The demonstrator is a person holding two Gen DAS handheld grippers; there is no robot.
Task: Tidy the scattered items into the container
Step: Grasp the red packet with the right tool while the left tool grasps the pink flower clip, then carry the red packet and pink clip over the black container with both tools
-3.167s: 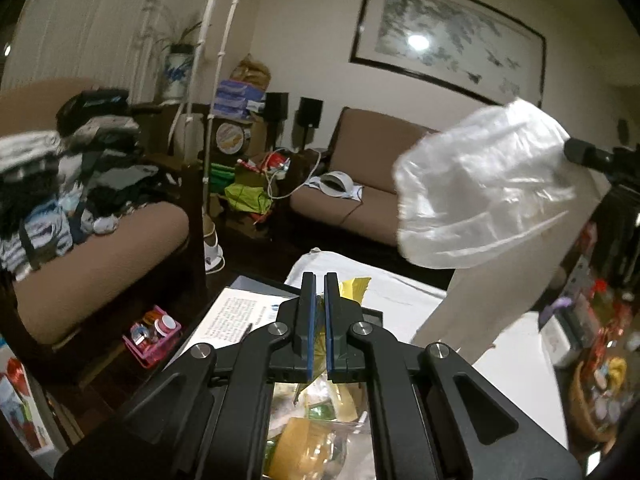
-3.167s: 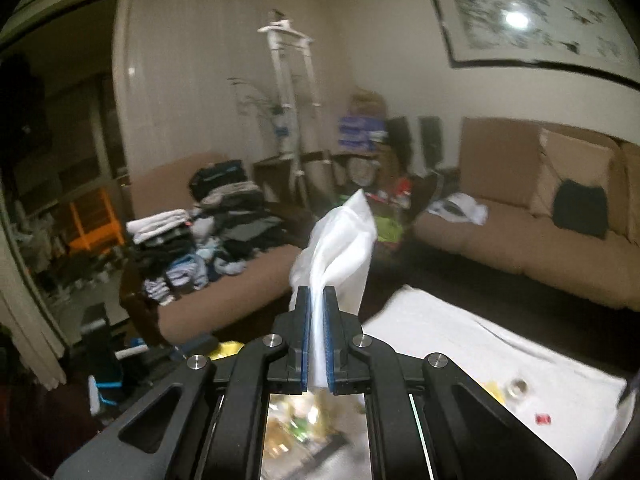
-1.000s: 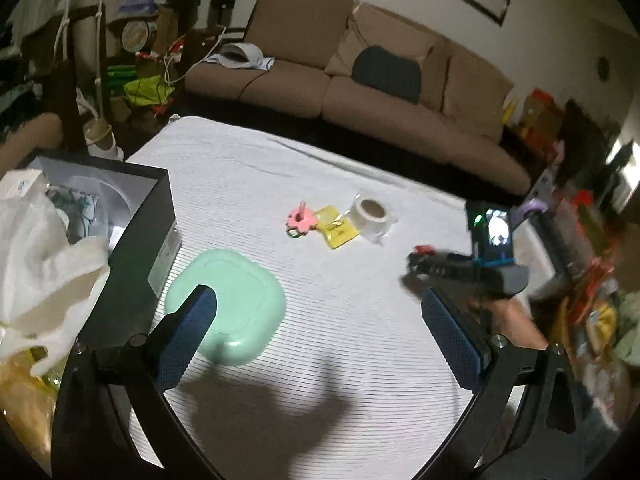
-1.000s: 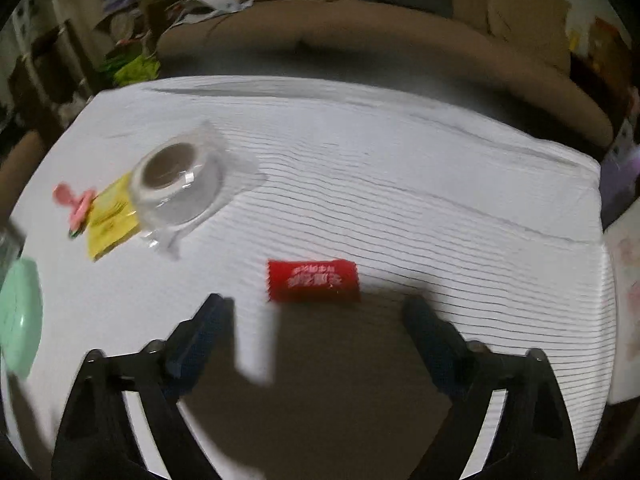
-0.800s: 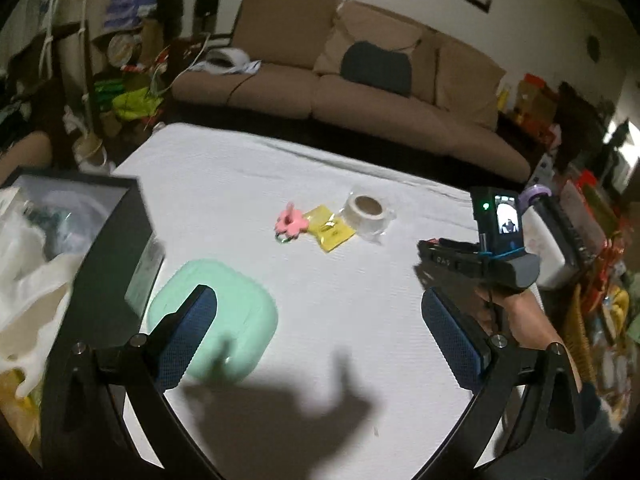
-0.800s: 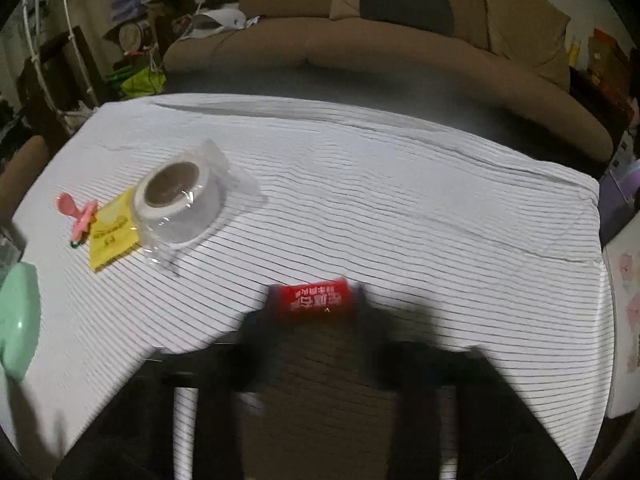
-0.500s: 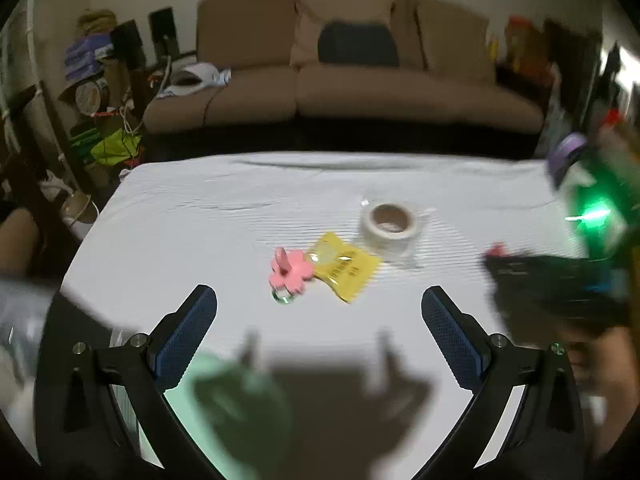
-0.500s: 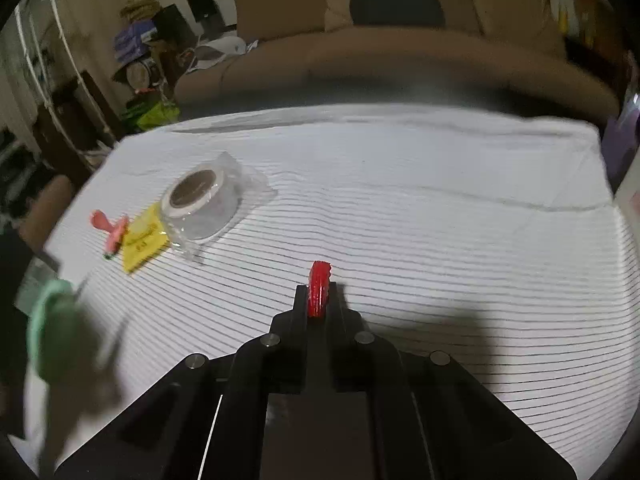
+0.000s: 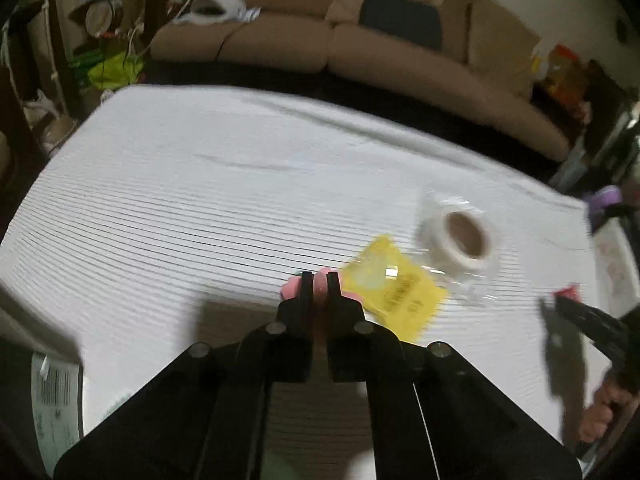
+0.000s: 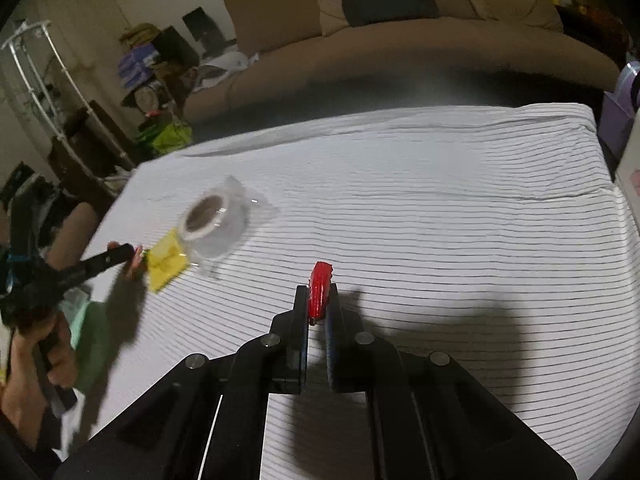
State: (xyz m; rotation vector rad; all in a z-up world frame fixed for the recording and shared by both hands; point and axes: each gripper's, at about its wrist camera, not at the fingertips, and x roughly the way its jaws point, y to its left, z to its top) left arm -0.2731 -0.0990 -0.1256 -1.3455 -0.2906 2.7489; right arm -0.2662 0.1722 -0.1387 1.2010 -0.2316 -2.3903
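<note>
Right hand-held gripper [image 10: 316, 308] clamps red packet [image 10: 320, 288] on edge, long axis pointing away; left hand-held gripper [image 9: 319, 286] pinches pink clip [image 9: 290, 287].

Both wrist cameras look steeply down along their jaws, close over the striped tabletop [image 9: 200, 184], facing the sofa [image 10: 400, 52]. They share the tape roll [image 9: 464, 236] and yellow packet [image 10: 166, 260].

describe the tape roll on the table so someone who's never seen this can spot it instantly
Start at the white striped tablecloth in front of the brown sofa. Left of its middle in the right wrist view lies a small cluster; the tape roll is the member farthest from the camera, touching a flat yellow packet. It alone is round: white, brown cardboard core, loose clear wrap.
</note>
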